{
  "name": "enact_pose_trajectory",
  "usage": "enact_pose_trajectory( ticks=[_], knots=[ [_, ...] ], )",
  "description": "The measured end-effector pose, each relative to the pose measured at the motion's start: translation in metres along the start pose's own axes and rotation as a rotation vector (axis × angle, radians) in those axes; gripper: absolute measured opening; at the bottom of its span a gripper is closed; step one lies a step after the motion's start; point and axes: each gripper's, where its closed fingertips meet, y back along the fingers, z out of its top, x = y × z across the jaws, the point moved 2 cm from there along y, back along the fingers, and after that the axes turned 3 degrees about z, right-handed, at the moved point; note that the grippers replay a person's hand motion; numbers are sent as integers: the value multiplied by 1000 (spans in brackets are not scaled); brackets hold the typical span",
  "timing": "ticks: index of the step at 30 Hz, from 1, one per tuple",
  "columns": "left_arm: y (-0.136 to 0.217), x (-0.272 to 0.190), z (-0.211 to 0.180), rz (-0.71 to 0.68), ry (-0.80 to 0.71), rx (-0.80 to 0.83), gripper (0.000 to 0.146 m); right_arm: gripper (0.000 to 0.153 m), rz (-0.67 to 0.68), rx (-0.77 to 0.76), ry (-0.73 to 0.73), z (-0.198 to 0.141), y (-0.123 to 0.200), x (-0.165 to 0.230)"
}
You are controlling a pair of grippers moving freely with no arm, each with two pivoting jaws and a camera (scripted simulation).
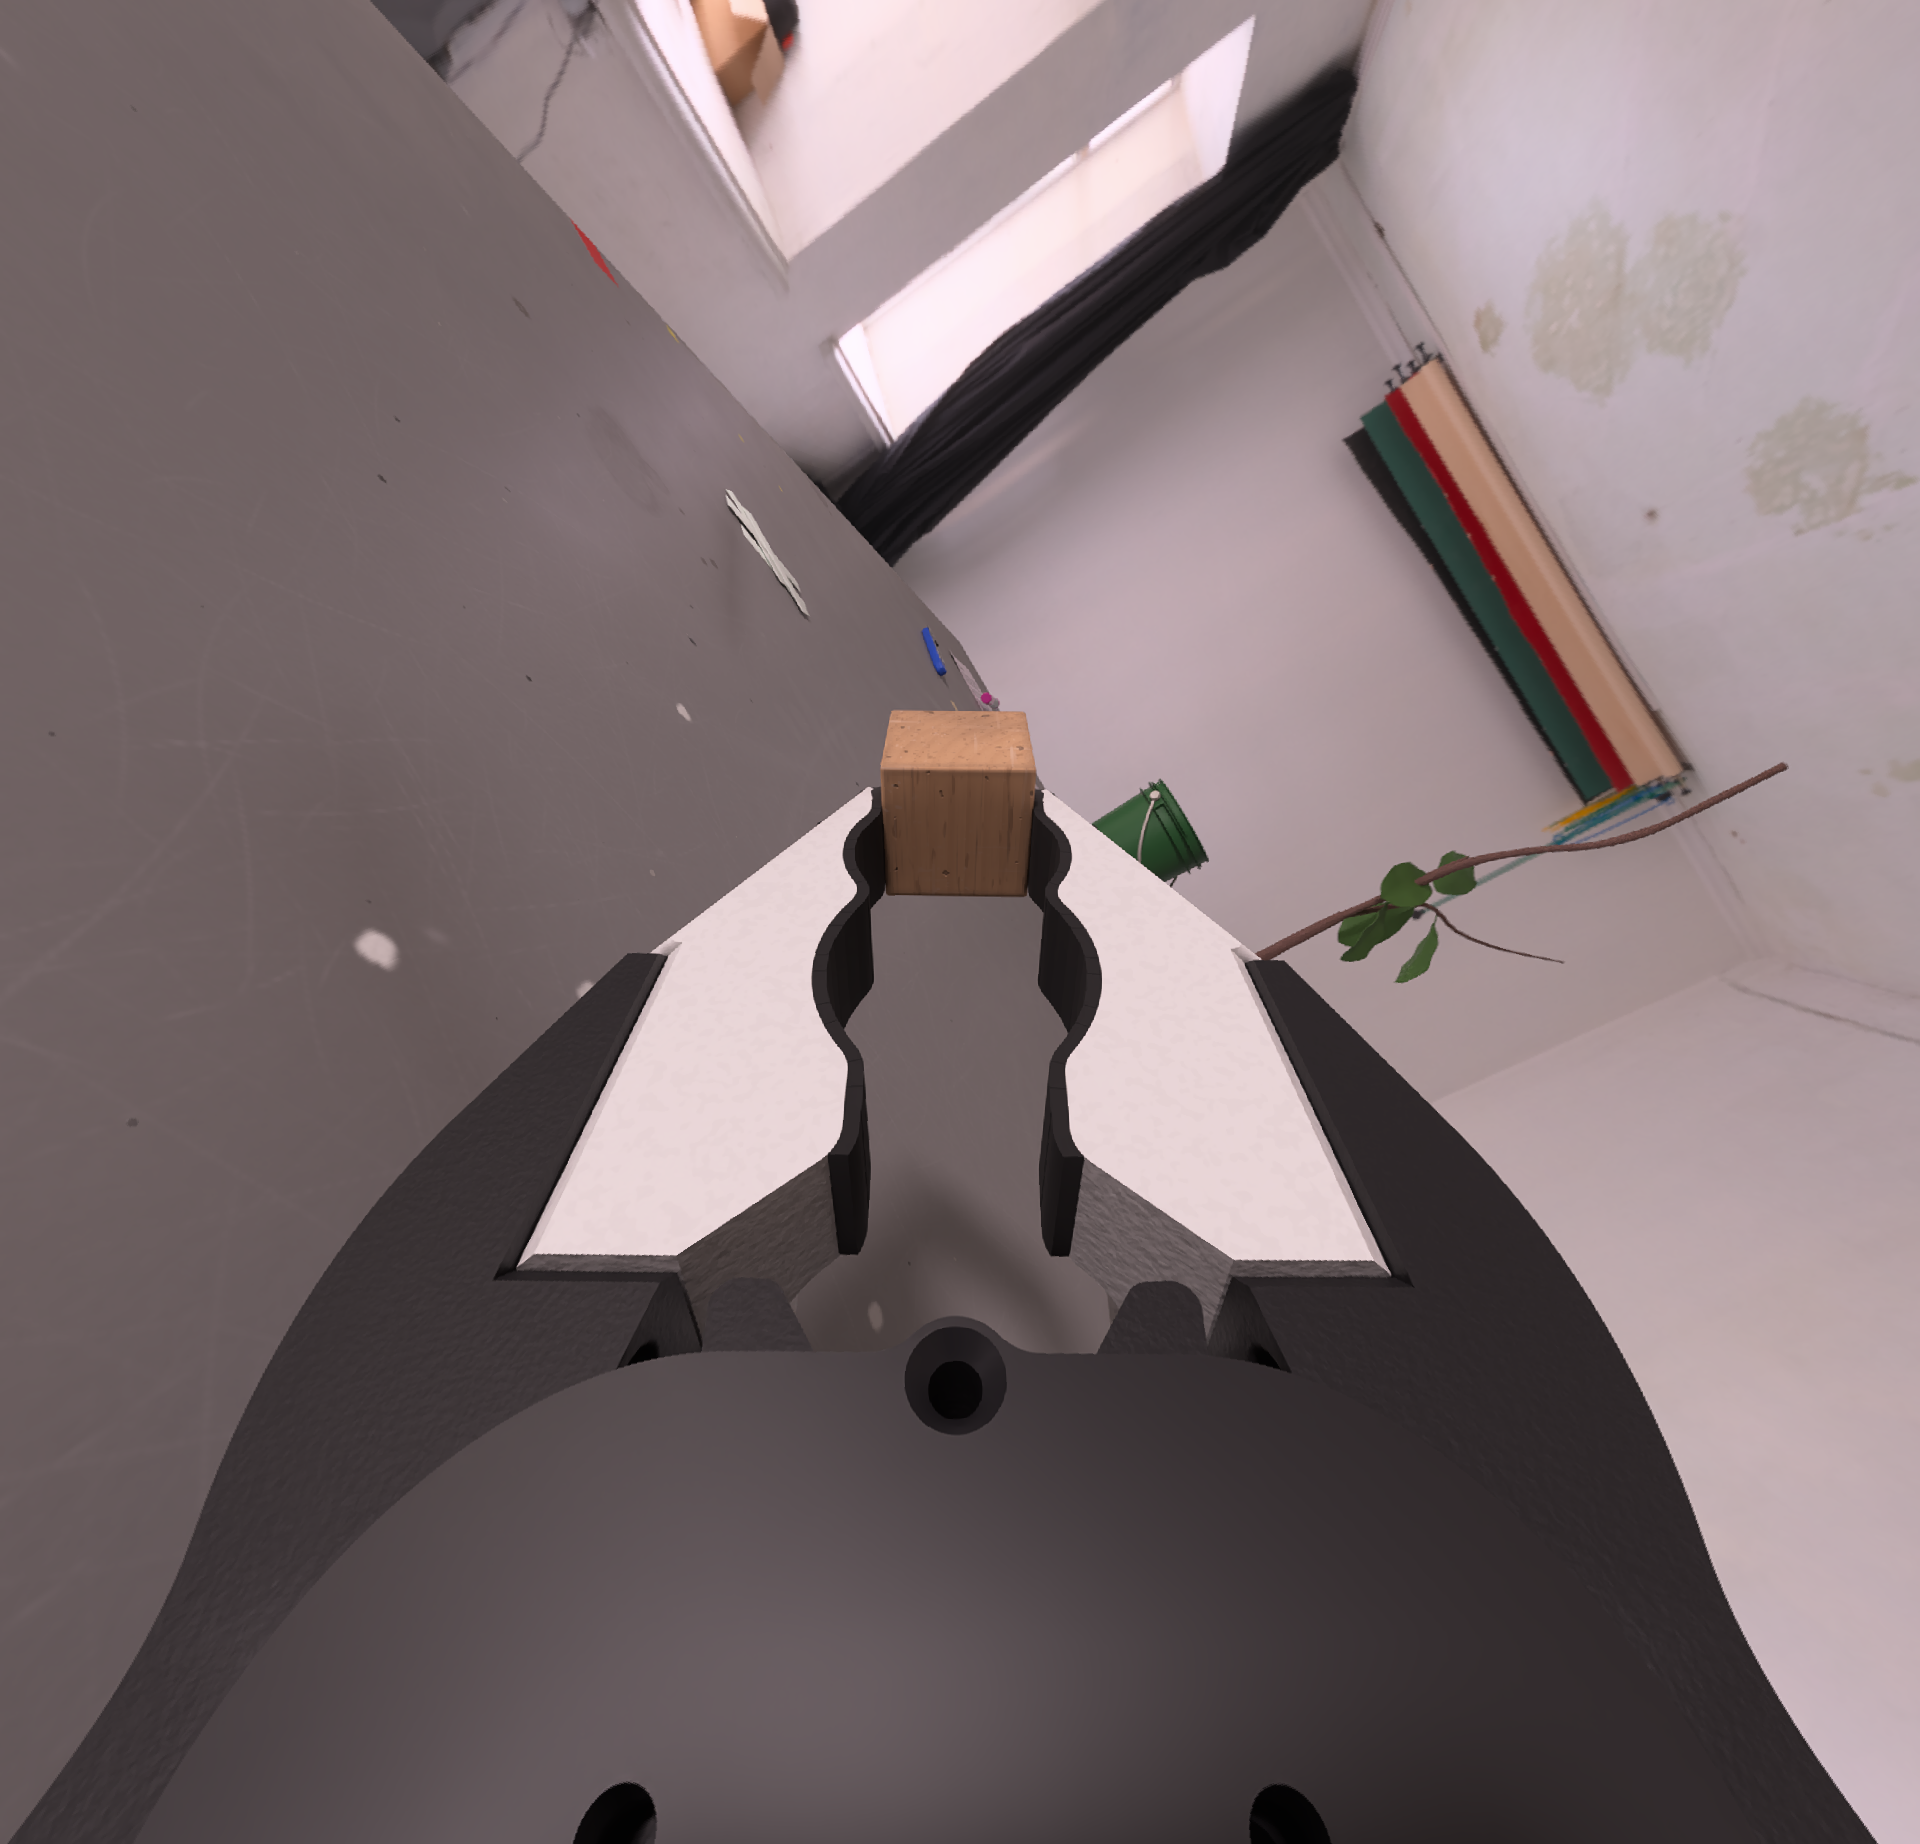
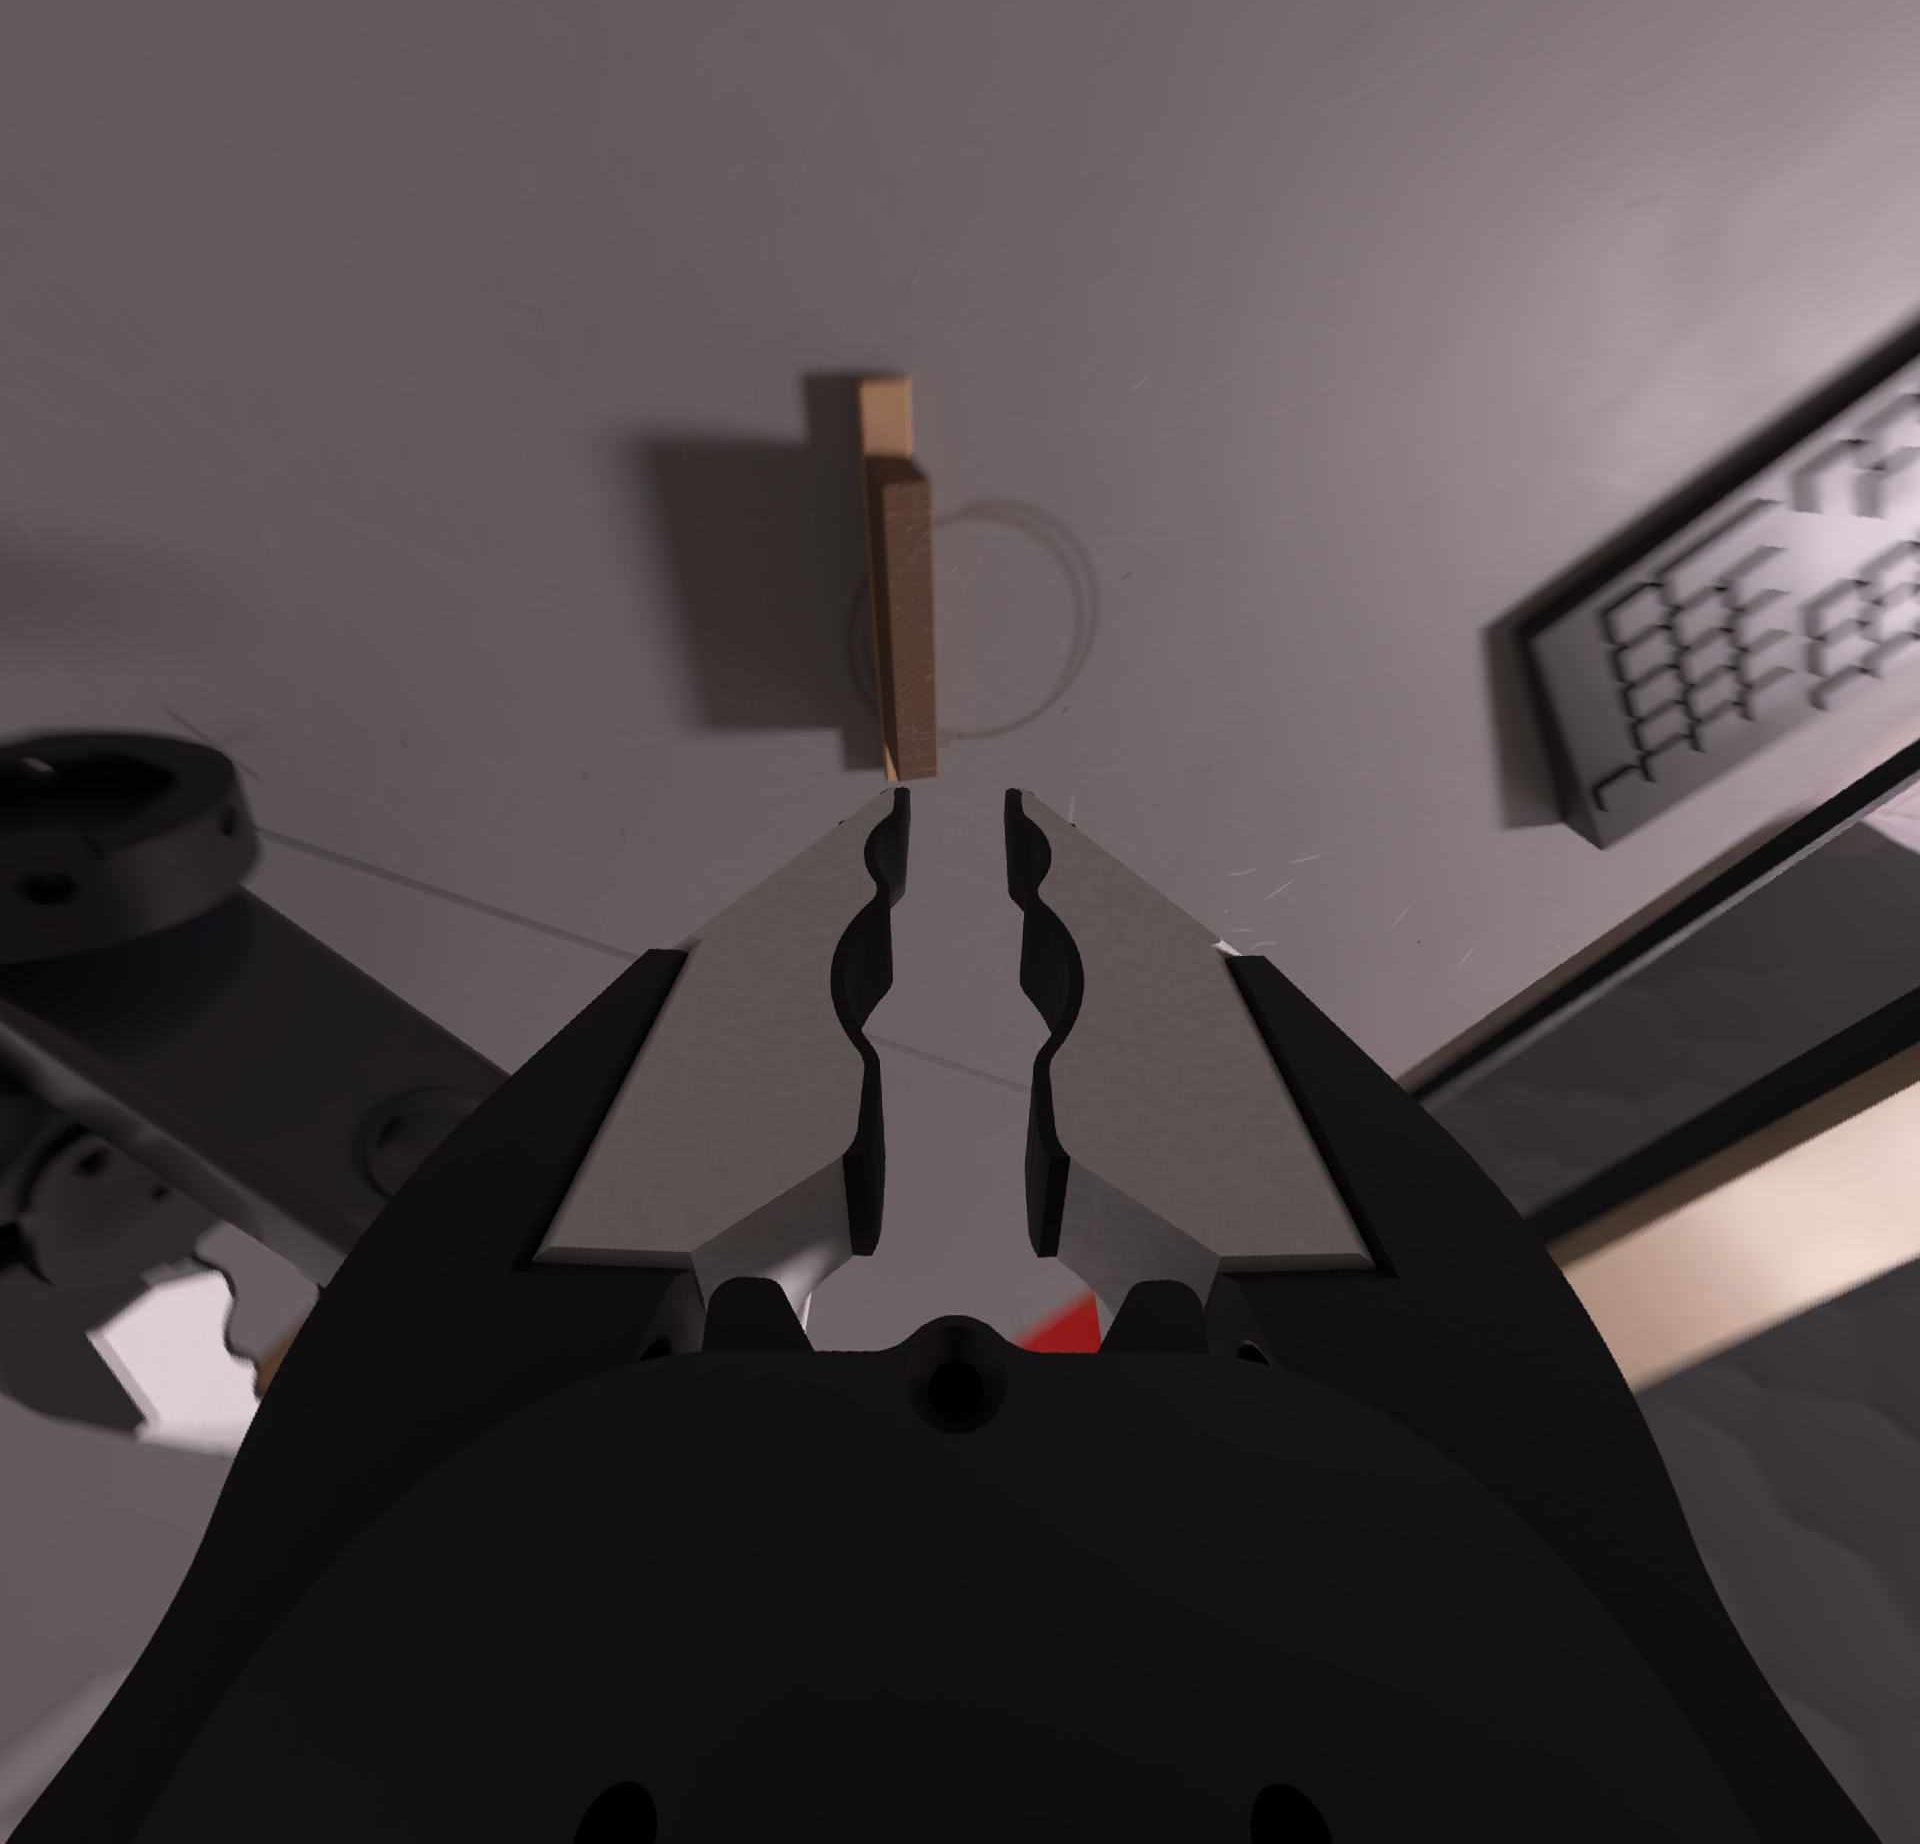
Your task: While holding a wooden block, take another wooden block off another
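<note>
Wooden cube (image 1: pixel 958 818) clamped in left gripper (image 1: pixel 956 807); stacked blocks (image 2: pixel 906 610) just beyond right gripper (image 2: pixel 957 802).

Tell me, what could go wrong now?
1. The left gripper pinches its cube only at the fingertips, so it might slip out.
2. The right gripper sits right of the stacked blocks; closing there could grab nothing, or the left finger might knock the stack over.

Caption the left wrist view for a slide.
Left claw shut on a light-brown wooden cube, held clear of the grey tabletop.
</note>
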Motion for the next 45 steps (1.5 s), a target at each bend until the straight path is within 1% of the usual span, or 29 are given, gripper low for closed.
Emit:
enact_pose_trajectory(
  ticks=[2, 4, 6, 8, 9, 11, 14, 18, 22, 26, 28, 30, 33, 35, 37, 40, 42, 43, 45],
  knots=[
    [1, 0, 0, -4, 15, 0, 26, 19, 65, 175, 72, 1, -26, 0],
    [2, 0, 1, -4, 26, -2, 26, 19, 145, 271, 83, 2, -46, 2],
    [2, 0, 1, -4, 33, -3, 26, 19, 205, 302, 66, 4, -61, 5],
    [3, 0, 1, -6, 36, -3, 26, 15, 236, 292, 59, 5, -68, 6],
    [3, 0, 1, -7, 37, -3, 26, 12, 234, 279, 62, 4, -69, 5],
    [3, 0, 1, -7, 38, -2, 26, 12, 206, 246, 66, 1, -63, 1],
    [2, 1, 1, -6, 43, 1, 26, 12, 183, 81, 26, -1, -31, -5],
    [1, 1, -1, -2, 40, 11, 26, 12, 102, -177, -50, -19, 36, -15],
    [1, 1, -2, 0, 38, 16, 26, 12, 9, -396, -136, -59, 99, -11],
    [0, 0, -4, 0, 34, 22, 26, 12, -73, -541, -201, -109, 129, 20],
    [0, -1, -5, -2, 34, 26, 26, 12, -80, -648, -250, -130, 137, 44],
    [-1, -1, -6, -5, 34, 30, 26, 12, -90, -779, -328, -151, 146, 65],
    [-1, -2, -7, -5, 35, 32, 26, 12, -108, -1021, -467, -186, 163, 98],
    [-1, -2, -7, -2, 34, 30, 26, 12, -160, -1136, -567, -214, 170, 120],
    [0, -1, -7, -2, 38, 25, 26, 12, -249, -1201, -671, -244, 171, 146],
    [1, 0, -5, -1, 48, 7, 26, 12, -368, -1252, -839, -279, 160, 193],
    [2, 0, -3, -1, 55, -7, 26, 12, -427, -1278, -957, -292, 144, 225],
    [3, 0, -3, 0, 59, -13, 26, 12, -437, -1303, -1018, -294, 134, 242],
    [5, 1, -2, 4, 69, -29, 26, 12, -409, -1381, -1116, -294, 112, 272]
  ],
)
